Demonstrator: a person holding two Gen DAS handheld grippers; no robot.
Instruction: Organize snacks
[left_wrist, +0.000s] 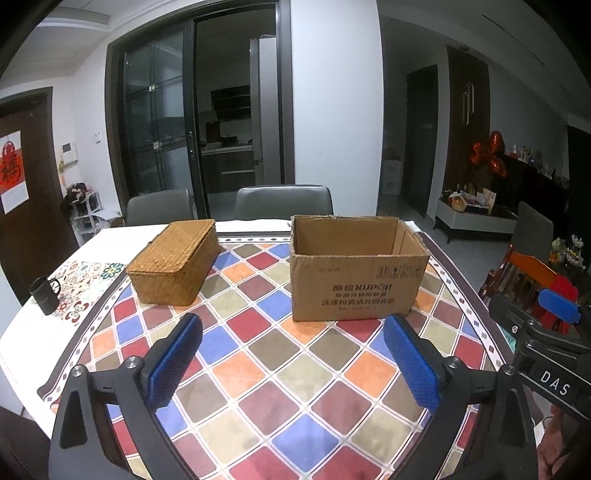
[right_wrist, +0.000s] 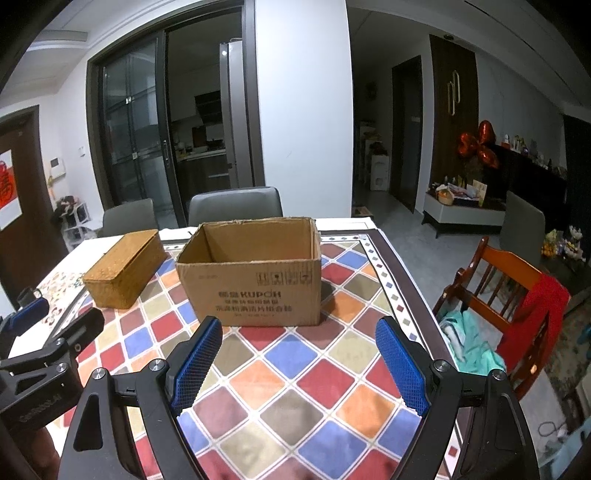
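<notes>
An open-topped cardboard box (left_wrist: 356, 273) (right_wrist: 255, 277) stands on the checked tablecloth; from this angle I cannot see what lies inside. To its left sits a woven basket (left_wrist: 173, 262) (right_wrist: 123, 264) with its lid shut. My left gripper (left_wrist: 291, 354) hovers open over the cloth, short of both, with nothing between its blue pads (left_wrist: 173, 363). My right gripper (right_wrist: 299, 360) is open too, just in front of the box and empty. No snacks are in sight.
A black mug (left_wrist: 44, 295) stands near the table's left edge. Two grey chairs (left_wrist: 282, 201) are pushed in at the far side. A wooden chair (right_wrist: 506, 291) draped with red and teal cloth stands off the table's right edge.
</notes>
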